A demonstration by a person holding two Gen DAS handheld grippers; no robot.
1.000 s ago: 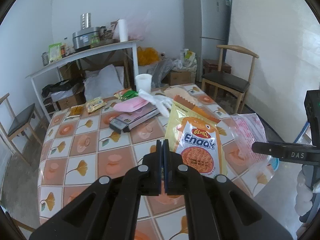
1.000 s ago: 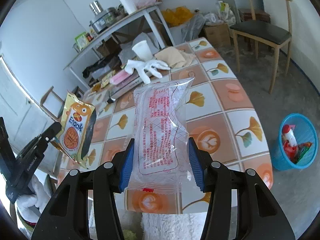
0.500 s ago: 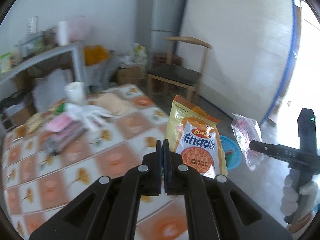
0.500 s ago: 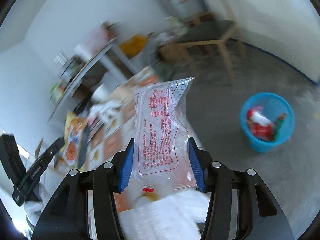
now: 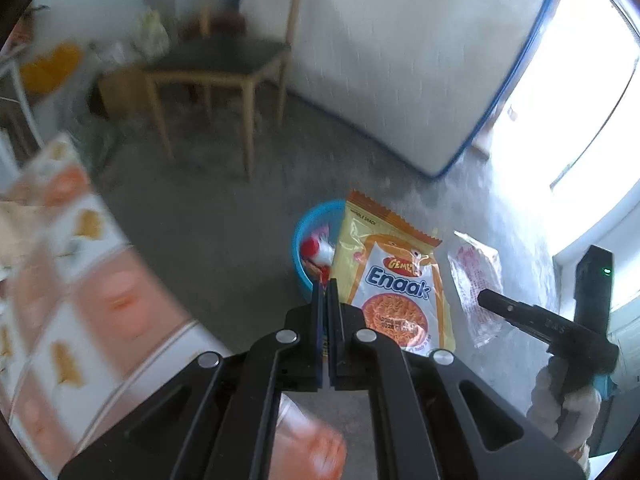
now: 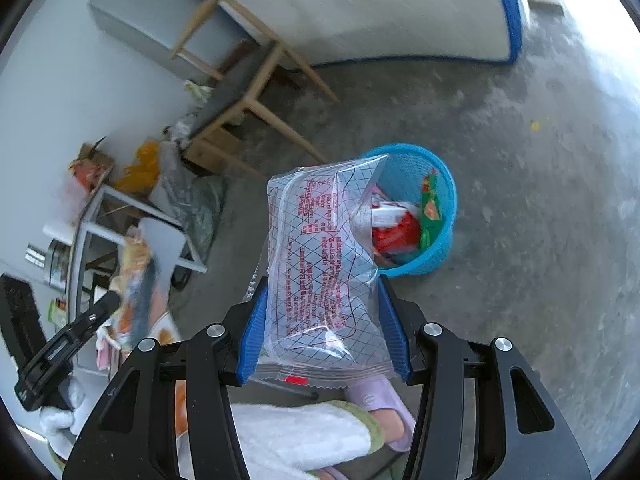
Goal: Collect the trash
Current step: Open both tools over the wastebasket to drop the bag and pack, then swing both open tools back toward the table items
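Note:
My left gripper [image 5: 327, 294] is shut on the edge of a yellow Enaak snack packet [image 5: 394, 280], which stands up to the right of the fingers. Behind the packet, a blue trash basket [image 5: 306, 236] sits on the floor with wrappers inside. My right gripper [image 6: 320, 312] is shut on a clear plastic wrapper [image 6: 320, 256] with red print, its blue pads pressing both sides. The blue trash basket [image 6: 438, 220] lies just beyond that wrapper. Each view shows the other hand: the right gripper [image 5: 496, 304] with its wrapper [image 5: 476, 280], and the left gripper [image 6: 106, 306] with the packet [image 6: 138, 280].
A wooden chair [image 5: 224, 64] stands on the grey concrete floor behind the basket. The table with the tile-patterned cloth [image 5: 60, 280] is at the left. A white mattress [image 5: 400, 60] leans on the wall. A person's foot in a lilac slipper [image 6: 380, 404] is below my right gripper.
Both grippers have swung away from the table and tilted down towards the floor, each still holding its wrapper. The blue basket now lies right beyond them.

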